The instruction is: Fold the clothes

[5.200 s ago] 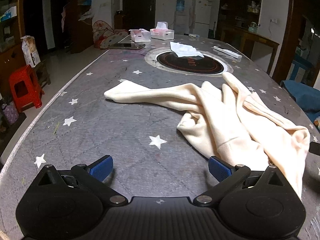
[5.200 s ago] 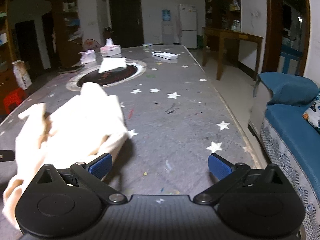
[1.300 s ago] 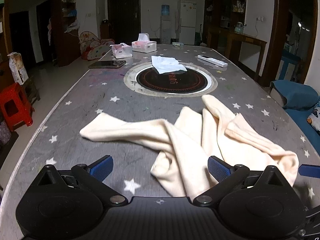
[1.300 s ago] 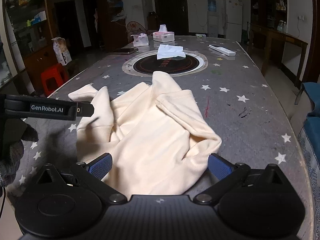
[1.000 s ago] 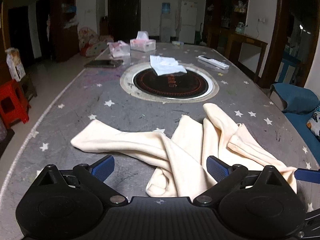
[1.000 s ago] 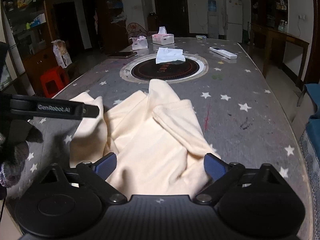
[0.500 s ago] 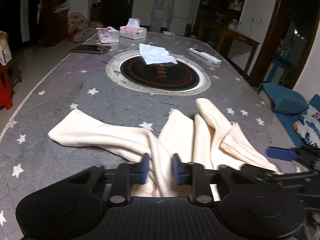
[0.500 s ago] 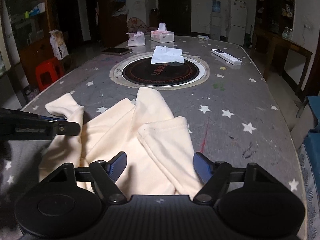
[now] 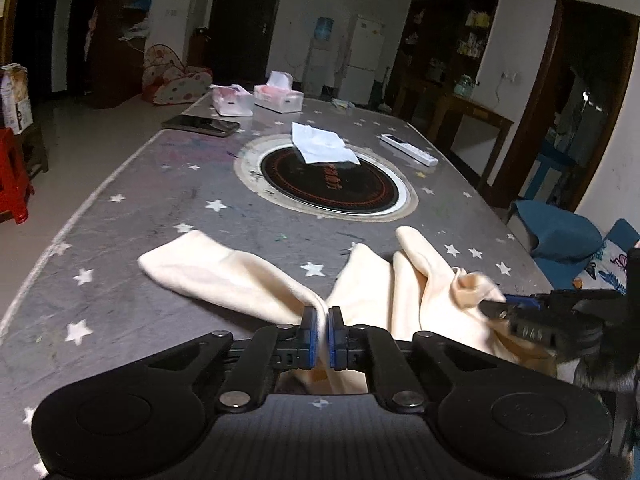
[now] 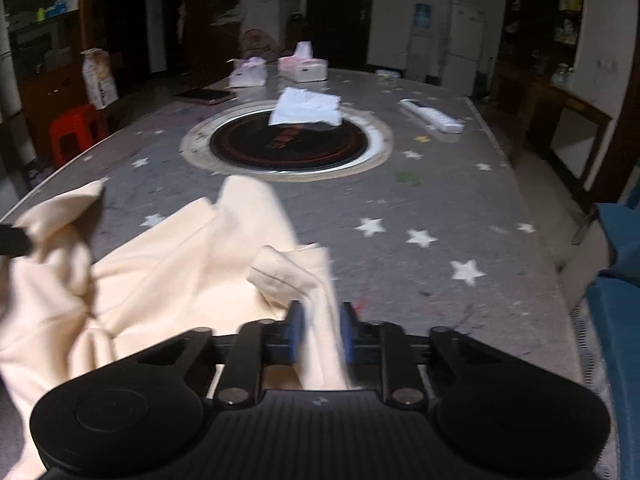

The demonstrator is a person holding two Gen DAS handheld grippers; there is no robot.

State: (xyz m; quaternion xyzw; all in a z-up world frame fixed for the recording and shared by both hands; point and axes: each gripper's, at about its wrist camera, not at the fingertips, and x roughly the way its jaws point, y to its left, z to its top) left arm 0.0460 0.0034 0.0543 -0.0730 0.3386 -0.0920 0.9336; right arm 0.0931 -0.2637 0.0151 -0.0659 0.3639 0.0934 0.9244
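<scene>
At the lower centre of each view, the left claw and right claw are each pinched onto the cream garment, crumpled on the starred worktop. Soft, limp, light cloth; best gripped at hems or corners.

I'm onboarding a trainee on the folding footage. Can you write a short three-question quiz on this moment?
1. True or false: the left tool is shut on the cream garment.
2. What lies on the round black cooktop? A) folded white cloth B) remote C) phone
3. Fill in: the right tool has cream fabric between its ____.

Key: 1 true. 2 A, the white cloth; the remote and the phone lie on the table beside it. 3 fingers.
</scene>
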